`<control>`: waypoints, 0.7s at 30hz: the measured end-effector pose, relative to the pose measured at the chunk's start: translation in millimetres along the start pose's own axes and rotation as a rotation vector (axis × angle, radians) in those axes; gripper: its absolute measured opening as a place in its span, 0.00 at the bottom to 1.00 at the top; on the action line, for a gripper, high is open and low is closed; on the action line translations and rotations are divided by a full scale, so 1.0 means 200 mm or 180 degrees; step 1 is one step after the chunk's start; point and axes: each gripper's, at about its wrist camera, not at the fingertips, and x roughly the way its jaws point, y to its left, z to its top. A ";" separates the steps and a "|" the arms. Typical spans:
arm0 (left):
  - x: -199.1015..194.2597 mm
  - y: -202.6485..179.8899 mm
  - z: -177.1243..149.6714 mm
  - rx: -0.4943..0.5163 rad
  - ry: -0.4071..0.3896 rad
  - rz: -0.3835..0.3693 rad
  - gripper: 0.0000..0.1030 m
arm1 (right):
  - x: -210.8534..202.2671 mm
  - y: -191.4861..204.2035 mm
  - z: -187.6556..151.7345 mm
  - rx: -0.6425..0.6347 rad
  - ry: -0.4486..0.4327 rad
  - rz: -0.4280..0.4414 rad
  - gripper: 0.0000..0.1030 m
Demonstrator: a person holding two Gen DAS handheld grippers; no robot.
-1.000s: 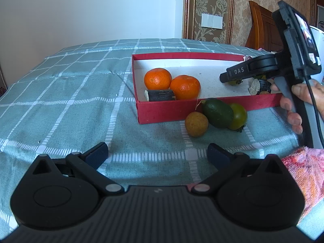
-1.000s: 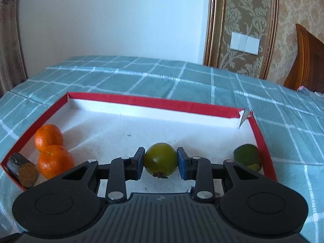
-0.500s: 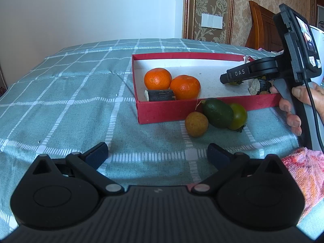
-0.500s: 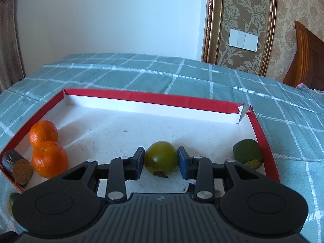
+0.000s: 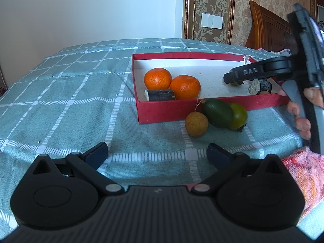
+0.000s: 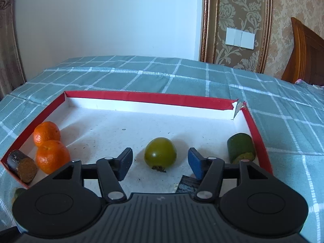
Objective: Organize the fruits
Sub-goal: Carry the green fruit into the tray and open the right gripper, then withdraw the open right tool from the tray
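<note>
Fruit sits free between the right tongs [image 6: 160, 163], whose jaws stand spread: a green persimmon-like fruit [image 6: 160, 154] resting on the floor of the red box [image 6: 149, 98], touching neither pad. Left tongs [image 5: 158, 155] hover spread wide and empty above the bed; ahead of them, just outside the box's near wall, lie a tan round fruit [image 5: 196, 124], a dark green oval fruit [image 5: 217, 112] and another green one [image 5: 239, 115]. These look light, smooth-skinned and easily bruised; take each across its widest middle, gently.

A round green fruit [image 6: 160, 154] rests on the red box's [image 6: 145, 97] white floor, stem toward the camera.
</note>
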 end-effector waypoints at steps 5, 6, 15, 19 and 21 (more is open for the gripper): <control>0.00 0.00 0.00 0.0001 0.0000 0.0001 1.00 | -0.13 -0.02 -0.04 0.0070 -0.0136 0.0051 0.64; 0.00 0.00 0.00 0.0001 0.0000 0.0001 1.00 | -0.17 -0.03 -0.05 0.0080 -0.0170 0.0053 0.64; 0.00 0.00 0.00 0.0002 0.0001 0.0002 1.00 | -0.42 -0.15 -0.24 0.0158 -0.0388 0.0094 0.78; 0.00 0.00 0.00 0.0008 0.0003 0.0014 1.00 | -0.46 -0.18 -0.30 0.0189 -0.0374 0.0135 0.78; 0.00 0.00 0.00 -0.0004 0.0000 0.0044 1.00 | -0.46 -0.18 -0.33 0.0200 -0.0333 0.0185 0.78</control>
